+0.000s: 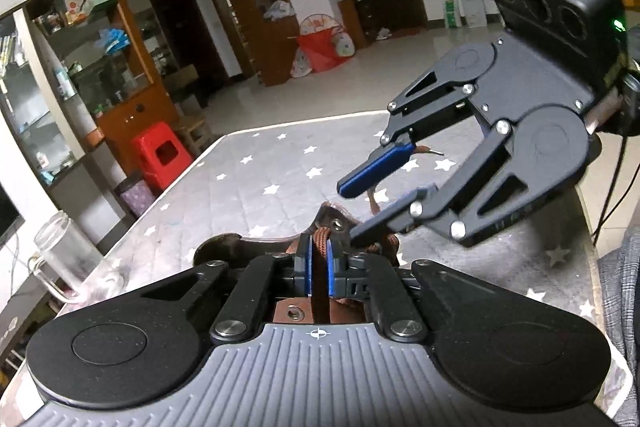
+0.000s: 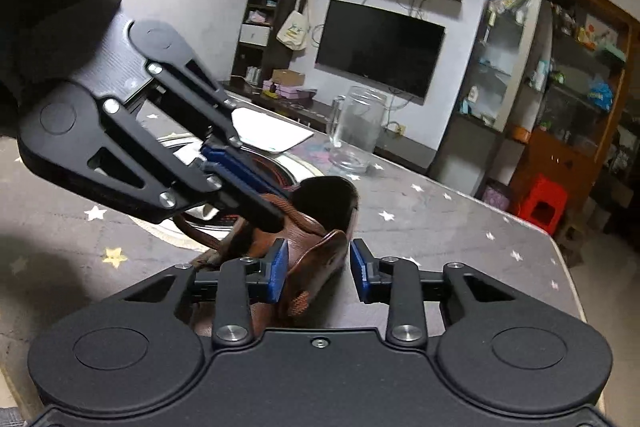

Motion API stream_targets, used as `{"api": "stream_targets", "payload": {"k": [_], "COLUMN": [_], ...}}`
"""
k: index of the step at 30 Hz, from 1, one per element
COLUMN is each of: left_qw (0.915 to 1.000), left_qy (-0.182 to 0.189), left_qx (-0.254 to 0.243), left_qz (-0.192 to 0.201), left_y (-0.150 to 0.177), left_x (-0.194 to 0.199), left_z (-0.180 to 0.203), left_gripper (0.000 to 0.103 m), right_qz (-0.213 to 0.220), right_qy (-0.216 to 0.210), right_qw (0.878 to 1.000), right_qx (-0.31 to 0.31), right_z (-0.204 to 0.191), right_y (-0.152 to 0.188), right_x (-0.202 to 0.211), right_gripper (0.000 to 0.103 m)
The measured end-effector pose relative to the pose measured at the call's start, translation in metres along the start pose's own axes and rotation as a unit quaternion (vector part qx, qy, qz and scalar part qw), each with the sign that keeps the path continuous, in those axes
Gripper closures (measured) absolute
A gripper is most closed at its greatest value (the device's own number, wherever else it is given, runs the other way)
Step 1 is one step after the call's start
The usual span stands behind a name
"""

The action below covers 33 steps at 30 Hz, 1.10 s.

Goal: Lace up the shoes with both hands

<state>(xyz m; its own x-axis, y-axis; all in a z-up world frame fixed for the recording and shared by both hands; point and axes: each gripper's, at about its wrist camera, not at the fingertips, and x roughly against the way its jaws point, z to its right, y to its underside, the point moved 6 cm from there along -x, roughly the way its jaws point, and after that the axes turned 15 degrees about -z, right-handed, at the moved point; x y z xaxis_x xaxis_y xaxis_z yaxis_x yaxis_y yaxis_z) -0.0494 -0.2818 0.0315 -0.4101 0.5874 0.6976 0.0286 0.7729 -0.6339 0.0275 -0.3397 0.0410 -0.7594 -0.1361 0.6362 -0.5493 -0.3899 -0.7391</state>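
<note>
Left wrist view: left tongs [image 1: 319, 269] clenched on brown lace [image 1: 320, 243] above shoe [image 1: 334, 217], likely to keep it taut; right tongs [image 1: 358, 213] released, straddling an eyelet flap, lace end behind; shoe on counter [image 1: 248, 187].

Sitting on the star-printed table [image 2: 440, 227] are one brown shoe [image 2: 316, 227], one brown lace [image 1: 320, 243], one glass jar [image 2: 356, 127] and one white sheet [image 2: 272, 135], with two grippers hovering there.
</note>
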Motion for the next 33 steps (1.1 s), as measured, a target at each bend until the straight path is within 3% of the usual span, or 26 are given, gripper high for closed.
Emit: {"api": "stream_targets", "payload": {"k": [15, 33], "left_qw": [0.9938, 0.9903], "left_qy": [0.042, 0.051], "left_qx": [-0.102, -0.126], "left_qz": [-0.013, -0.028], "left_y": [-0.004, -0.002], "left_x": [-0.001, -0.019], "left_z": [-0.002, -0.006], "left_gripper": [0.096, 0.096], "right_qz": [-0.006, -0.007], "right_qy": [-0.001, -0.005], "right_qw": [1.0, 1.0], "right_qx": [-0.014, -0.018], "right_z": [0.005, 0.025], "right_y": [-0.002, 0.014], "right_x": [0.0, 0.014], "right_gripper": [0.067, 0.067]}}
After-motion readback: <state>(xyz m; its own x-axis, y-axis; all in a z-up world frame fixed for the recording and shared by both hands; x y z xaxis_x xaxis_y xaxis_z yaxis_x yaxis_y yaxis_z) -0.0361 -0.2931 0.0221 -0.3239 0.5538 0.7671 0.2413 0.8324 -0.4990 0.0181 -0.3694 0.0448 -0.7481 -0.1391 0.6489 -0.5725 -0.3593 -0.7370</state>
